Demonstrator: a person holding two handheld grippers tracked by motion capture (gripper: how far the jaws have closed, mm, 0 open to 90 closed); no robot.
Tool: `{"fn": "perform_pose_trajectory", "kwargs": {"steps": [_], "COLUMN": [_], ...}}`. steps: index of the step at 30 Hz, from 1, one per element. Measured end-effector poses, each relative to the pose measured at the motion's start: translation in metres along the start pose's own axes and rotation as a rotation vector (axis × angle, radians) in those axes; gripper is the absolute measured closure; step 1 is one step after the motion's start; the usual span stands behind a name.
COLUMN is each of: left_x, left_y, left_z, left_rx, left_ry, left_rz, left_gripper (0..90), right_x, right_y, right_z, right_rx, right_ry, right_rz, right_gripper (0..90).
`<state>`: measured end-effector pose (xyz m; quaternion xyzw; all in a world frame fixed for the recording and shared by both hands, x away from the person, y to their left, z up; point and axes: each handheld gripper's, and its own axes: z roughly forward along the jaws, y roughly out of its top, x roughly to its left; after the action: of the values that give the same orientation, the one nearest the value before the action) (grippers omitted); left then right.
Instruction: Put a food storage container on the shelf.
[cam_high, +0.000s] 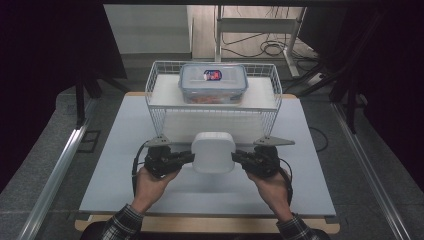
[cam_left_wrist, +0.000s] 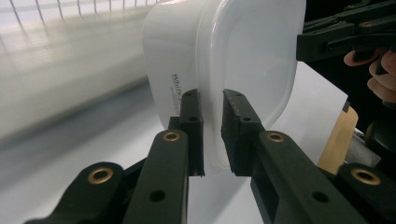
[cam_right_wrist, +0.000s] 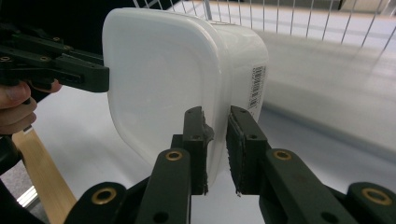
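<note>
A white lidded plastic box (cam_high: 213, 151) hangs above the table in front of a wire basket (cam_high: 159, 116). My left gripper (cam_high: 189, 158) is shut on the rim at its left side; in the left gripper view the box (cam_left_wrist: 243, 60) sits between the pads (cam_left_wrist: 192, 121) of the left gripper (cam_left_wrist: 212, 135). My right gripper (cam_high: 236, 159) is shut on the rim at the opposite side; in the right gripper view the box (cam_right_wrist: 163, 79) has its rim clamped in the right gripper (cam_right_wrist: 217, 149). A barcode label shows on its wall.
The wire basket holds a clear lidded container (cam_high: 213, 82) with a blue-red label and reddish contents. The pale table (cam_high: 115, 170) stretches to both sides. Beyond the table are a metal frame and cables (cam_high: 265, 47) on the floor.
</note>
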<state>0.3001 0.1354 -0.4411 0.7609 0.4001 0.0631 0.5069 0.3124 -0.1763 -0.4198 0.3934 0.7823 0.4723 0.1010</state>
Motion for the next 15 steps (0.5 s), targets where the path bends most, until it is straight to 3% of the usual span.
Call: {"fn": "perform_pose_trajectory", "kwargs": {"steps": [15], "left_x": [0.001], "left_y": [0.047], "left_z": [-0.02], "left_rx": [-0.038], "left_ry": [0.036], "left_rz": [0.042], "left_gripper": [79.6], "right_x": [0.002], "right_y": [0.047], "right_z": [-0.006], "right_rx": [-0.054], "right_ry": [0.005], "right_rz": [-0.033], "right_gripper": [77.7]}}
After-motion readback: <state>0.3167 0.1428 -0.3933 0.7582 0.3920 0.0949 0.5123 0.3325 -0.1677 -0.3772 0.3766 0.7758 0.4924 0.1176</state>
